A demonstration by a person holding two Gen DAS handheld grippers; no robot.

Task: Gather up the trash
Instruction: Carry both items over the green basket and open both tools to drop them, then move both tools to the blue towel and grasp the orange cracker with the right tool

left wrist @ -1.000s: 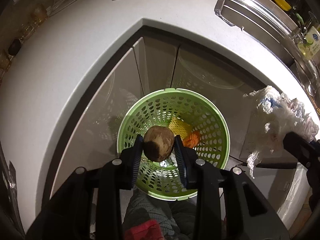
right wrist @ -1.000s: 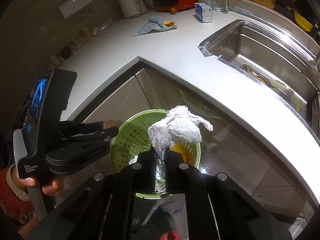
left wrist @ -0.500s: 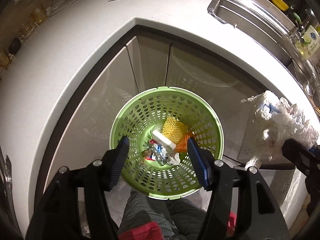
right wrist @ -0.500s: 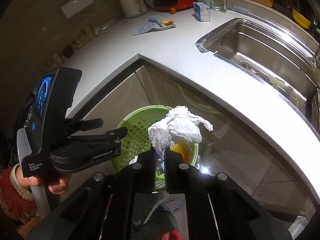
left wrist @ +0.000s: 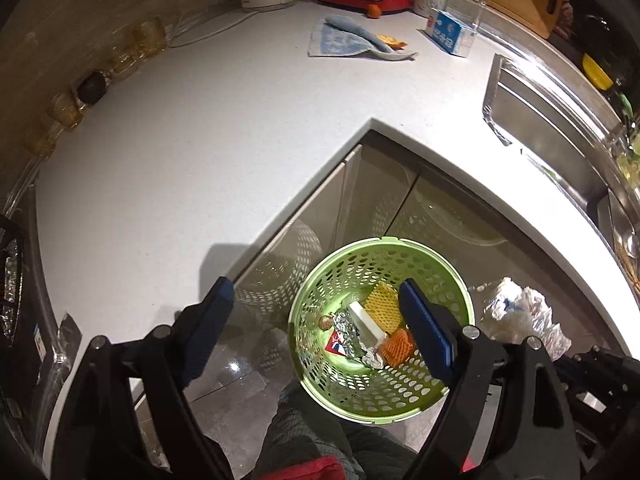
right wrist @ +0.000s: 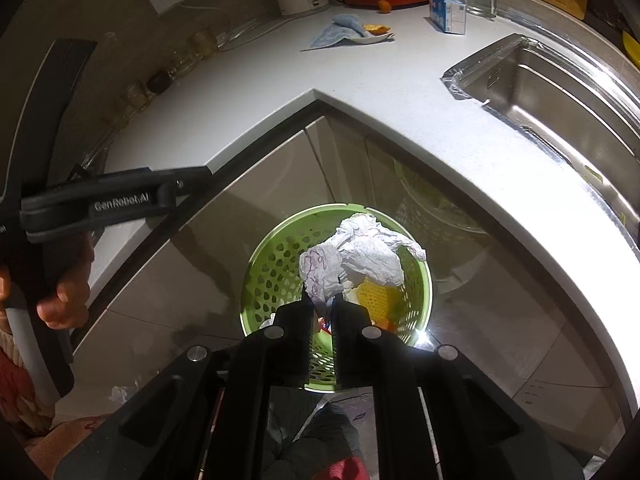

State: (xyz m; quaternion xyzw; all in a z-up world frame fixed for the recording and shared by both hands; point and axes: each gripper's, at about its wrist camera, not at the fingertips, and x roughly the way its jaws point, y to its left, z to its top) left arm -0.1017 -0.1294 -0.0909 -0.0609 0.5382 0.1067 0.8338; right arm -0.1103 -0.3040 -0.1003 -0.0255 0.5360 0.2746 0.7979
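Note:
A green perforated basket stands on the floor by the cabinet corner. It holds crumpled foil, a white block, yellow netting, an orange scrap and a small brown round thing. My left gripper hangs above the basket's left side. Its jaws are opening wide and nothing is between them. My right gripper is shut on a crumpled white paper wad over the basket. The wad also shows at the right of the left wrist view.
The white L-shaped counter wraps around the basket, with a steel sink at right. A blue cloth with orange peel, a blue carton, a kettle, a red appliance and glass jars sit at the back. A person's knee is below.
My left gripper let go of the brown round thing, which dropped into the basket. Its jaws spread wide and it rose and drew away to the left. The right gripper kept the wad.

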